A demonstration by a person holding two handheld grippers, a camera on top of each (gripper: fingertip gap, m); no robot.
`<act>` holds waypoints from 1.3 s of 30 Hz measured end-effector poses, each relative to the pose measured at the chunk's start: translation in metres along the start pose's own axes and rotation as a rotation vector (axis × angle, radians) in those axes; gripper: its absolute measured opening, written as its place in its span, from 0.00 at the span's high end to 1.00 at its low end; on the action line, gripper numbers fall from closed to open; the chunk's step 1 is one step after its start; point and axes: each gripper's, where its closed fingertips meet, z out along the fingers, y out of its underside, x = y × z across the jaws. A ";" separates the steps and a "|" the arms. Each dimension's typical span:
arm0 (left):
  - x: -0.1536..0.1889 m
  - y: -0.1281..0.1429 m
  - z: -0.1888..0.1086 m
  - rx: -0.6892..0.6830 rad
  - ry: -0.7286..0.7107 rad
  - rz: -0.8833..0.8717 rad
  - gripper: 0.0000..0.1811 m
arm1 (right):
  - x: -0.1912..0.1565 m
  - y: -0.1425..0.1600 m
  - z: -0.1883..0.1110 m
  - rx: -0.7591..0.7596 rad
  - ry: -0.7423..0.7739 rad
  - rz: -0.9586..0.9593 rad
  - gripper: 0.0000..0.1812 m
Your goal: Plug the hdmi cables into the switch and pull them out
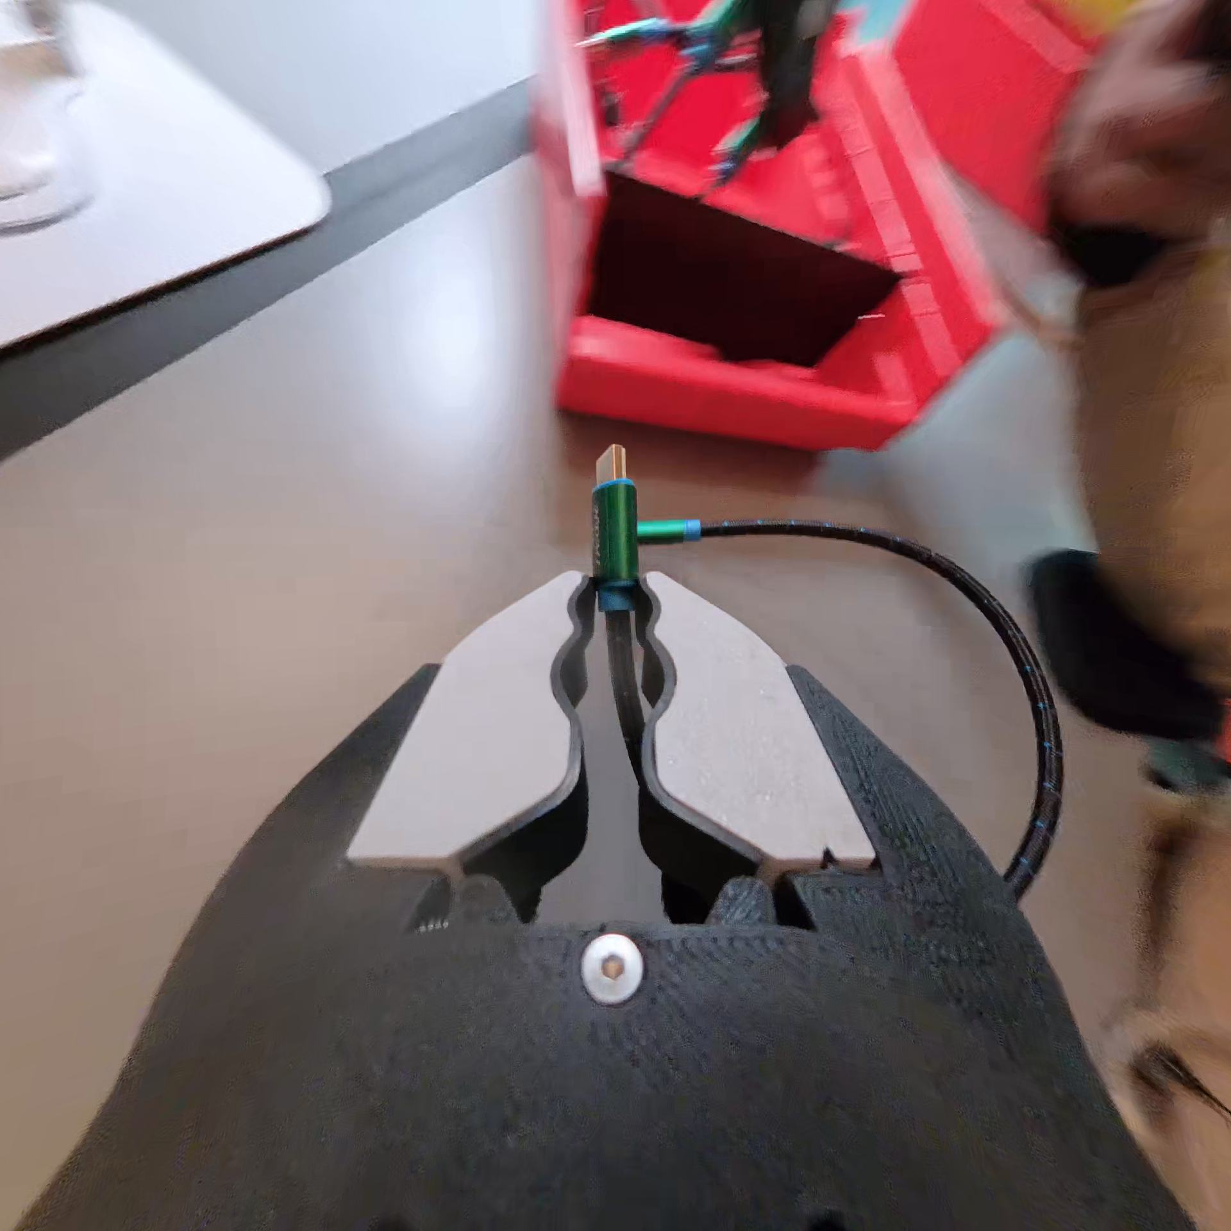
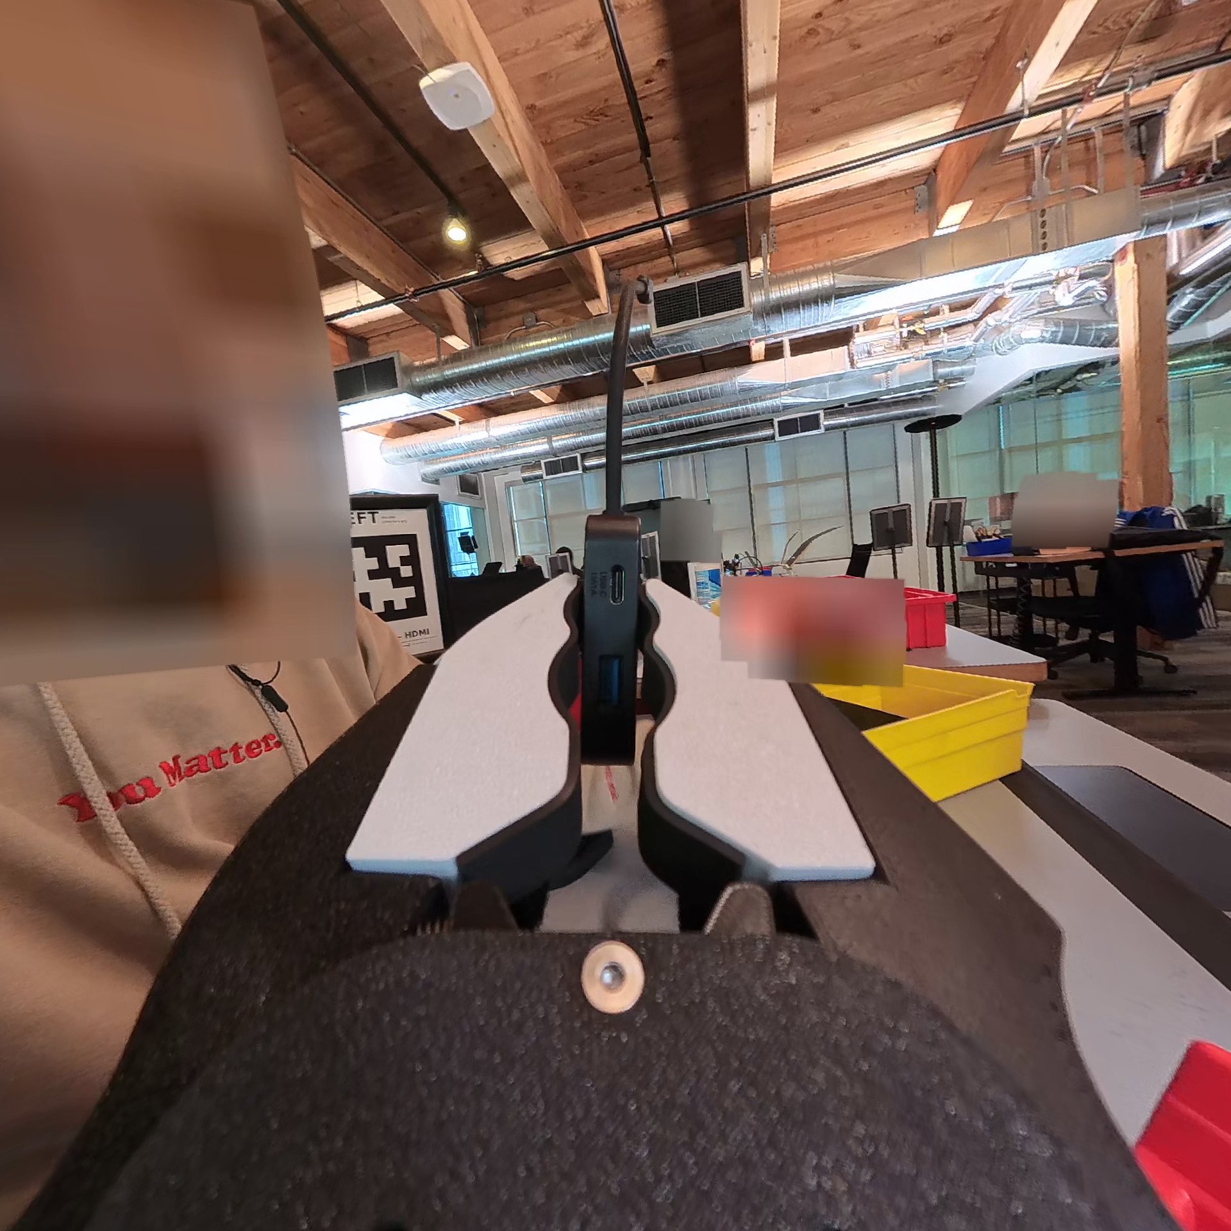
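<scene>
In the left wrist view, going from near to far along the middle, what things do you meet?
Tongs → green HDMI plug held in them, gold tip forward → brown table → red bin.

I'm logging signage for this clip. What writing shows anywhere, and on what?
I won't repeat wording, only where it stands.
Red embroidered lettering: beige hoodie.
Black print: white marker poster.
Tiny print by the ports: switch in the right claw.
Fine print, too blurred to read: green HDMI plug in the left claw.
</scene>
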 end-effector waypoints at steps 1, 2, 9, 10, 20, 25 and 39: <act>0.018 -0.006 -0.005 0.011 0.086 0.008 0.93 | 0.002 0.001 -0.001 -0.003 0.012 0.000 0.93; 0.035 -0.011 -0.010 0.027 0.155 0.023 0.93 | 0.006 0.002 -0.001 -0.009 0.032 -0.001 0.93; 0.128 -0.028 -0.024 0.016 0.441 0.155 0.93 | 0.019 0.022 0.009 -0.089 0.093 0.014 0.93; 0.133 -0.028 -0.023 0.011 0.444 0.169 0.93 | 0.020 0.026 0.012 -0.103 0.089 0.021 0.93; 0.147 -0.041 -0.041 0.075 0.550 0.102 0.93 | 0.024 0.062 0.032 -0.169 0.036 0.084 0.93; 0.145 -0.039 -0.040 0.064 0.581 0.048 0.94 | 0.026 0.069 0.035 -0.153 0.019 0.113 0.93; 0.132 -0.036 -0.032 0.034 0.539 -0.004 0.93 | 0.038 0.072 0.038 -0.148 0.104 0.058 0.93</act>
